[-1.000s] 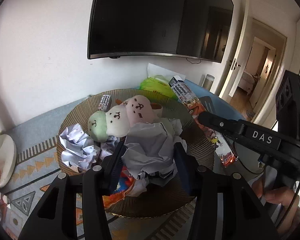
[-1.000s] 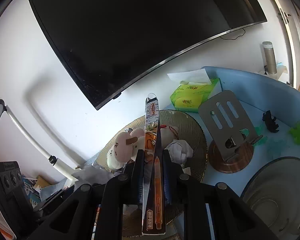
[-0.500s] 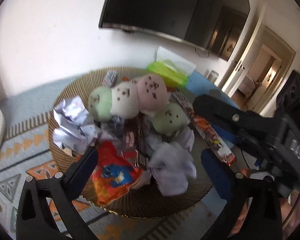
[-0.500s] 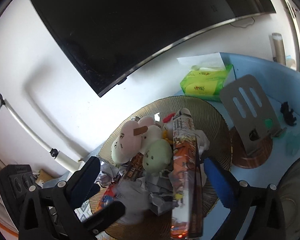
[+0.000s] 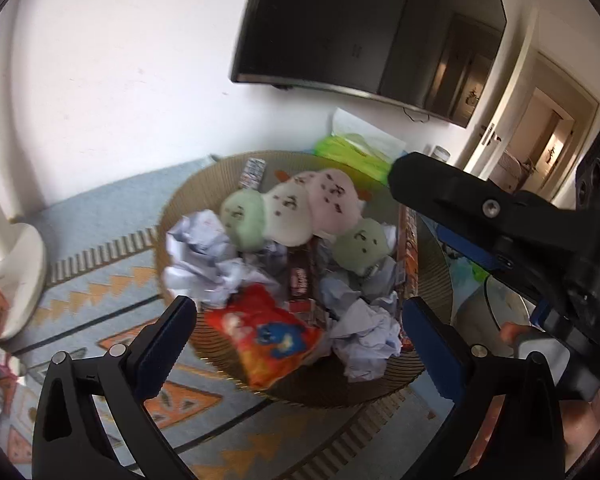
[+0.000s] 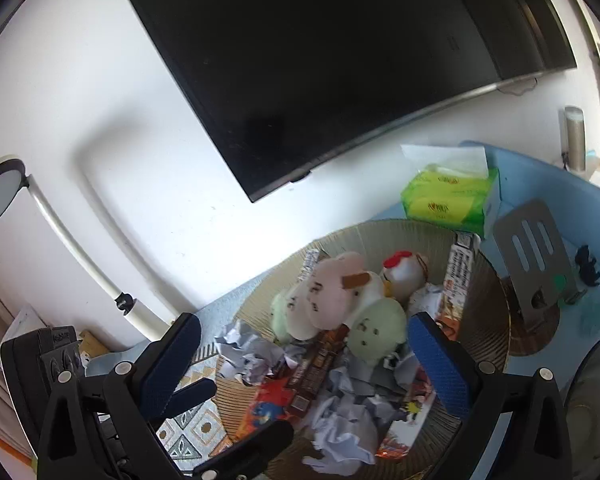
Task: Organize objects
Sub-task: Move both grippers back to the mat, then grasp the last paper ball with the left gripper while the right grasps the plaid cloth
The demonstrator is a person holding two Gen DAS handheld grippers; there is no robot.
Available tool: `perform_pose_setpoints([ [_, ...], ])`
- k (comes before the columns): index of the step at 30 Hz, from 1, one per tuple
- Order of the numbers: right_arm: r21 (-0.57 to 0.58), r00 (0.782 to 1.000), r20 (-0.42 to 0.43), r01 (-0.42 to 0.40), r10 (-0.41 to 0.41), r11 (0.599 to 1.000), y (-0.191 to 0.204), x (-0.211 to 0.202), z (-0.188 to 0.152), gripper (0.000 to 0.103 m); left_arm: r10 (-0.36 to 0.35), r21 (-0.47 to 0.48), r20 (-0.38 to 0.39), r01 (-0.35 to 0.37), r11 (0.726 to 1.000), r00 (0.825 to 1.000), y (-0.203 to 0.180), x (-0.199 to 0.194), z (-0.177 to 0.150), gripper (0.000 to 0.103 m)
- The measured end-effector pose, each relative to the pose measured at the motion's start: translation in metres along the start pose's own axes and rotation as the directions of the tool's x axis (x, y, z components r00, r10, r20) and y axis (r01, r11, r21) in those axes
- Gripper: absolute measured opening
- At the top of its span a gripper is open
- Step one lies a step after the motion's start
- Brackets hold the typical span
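Note:
A round ribbed tan tray (image 5: 432,256) (image 6: 384,236) holds a plush of pastel balls (image 5: 296,212) (image 6: 332,300), crumpled paper balls (image 5: 364,332) (image 6: 340,440), a red snack bag (image 5: 268,336), a brown bar (image 5: 300,276) and a long orange snack packet (image 6: 456,280) along its right side. My left gripper (image 5: 300,332) is open and empty above the tray's near edge. My right gripper (image 6: 304,348) is open and empty above the tray. The right gripper's body (image 5: 520,232) shows in the left wrist view.
A green tissue pack (image 6: 448,200) stands behind the tray. A metal phone stand (image 6: 536,248) on a wooden base is to the right, with a grey bowl (image 6: 596,408) beyond. A white lamp (image 6: 60,224) and its base (image 5: 16,272) are at left. A TV (image 6: 340,60) hangs above.
My left gripper opened and dropped the crumpled paper into the tray. My right gripper opened and released the long snack packet, which now lies in the tray. Both grippers have pulled back.

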State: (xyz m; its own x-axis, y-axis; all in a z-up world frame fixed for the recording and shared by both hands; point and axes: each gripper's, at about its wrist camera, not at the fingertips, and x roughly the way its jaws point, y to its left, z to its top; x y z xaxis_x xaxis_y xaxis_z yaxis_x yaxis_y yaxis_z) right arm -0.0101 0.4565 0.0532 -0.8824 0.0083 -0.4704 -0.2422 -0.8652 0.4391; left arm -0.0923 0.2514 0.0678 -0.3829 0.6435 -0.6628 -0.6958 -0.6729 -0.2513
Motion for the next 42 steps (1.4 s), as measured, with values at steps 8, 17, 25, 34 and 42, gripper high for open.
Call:
perform_pose_setpoints([
  [8,-0.103,0.997,0.011,-0.071,0.072,0.992,0.07,0.002,-0.002,0.103,0.13,-0.078,0.047,-0.126,0.989,0.99,0.053,-0.044,0.002,0.102],
  [17,-0.194,0.976,-0.142,-0.193,0.167,0.962,0.147,0.045,-0.049,0.103,0.298,-0.249,-0.012,-0.291,0.924,0.955,0.159,-0.089,-0.038,0.103],
  [25,-0.291,0.912,-0.367,-0.301,0.185,0.908,0.212,0.094,-0.122,0.103,0.466,-0.385,-0.133,-0.479,0.789,0.875,0.266,-0.123,-0.103,0.103],
  [34,-0.499,0.829,-0.559,-0.353,0.017,0.792,0.267,0.145,-0.226,0.103,0.593,-0.356,-0.201,-0.622,0.697,0.78,0.331,-0.113,-0.114,0.103],
  [42,-0.604,0.875,-0.479,-0.278,-0.062,0.747,0.293,0.17,-0.245,0.103,0.59,-0.345,-0.194,-0.618,0.707,0.784,0.363,-0.086,-0.074,0.103],
])
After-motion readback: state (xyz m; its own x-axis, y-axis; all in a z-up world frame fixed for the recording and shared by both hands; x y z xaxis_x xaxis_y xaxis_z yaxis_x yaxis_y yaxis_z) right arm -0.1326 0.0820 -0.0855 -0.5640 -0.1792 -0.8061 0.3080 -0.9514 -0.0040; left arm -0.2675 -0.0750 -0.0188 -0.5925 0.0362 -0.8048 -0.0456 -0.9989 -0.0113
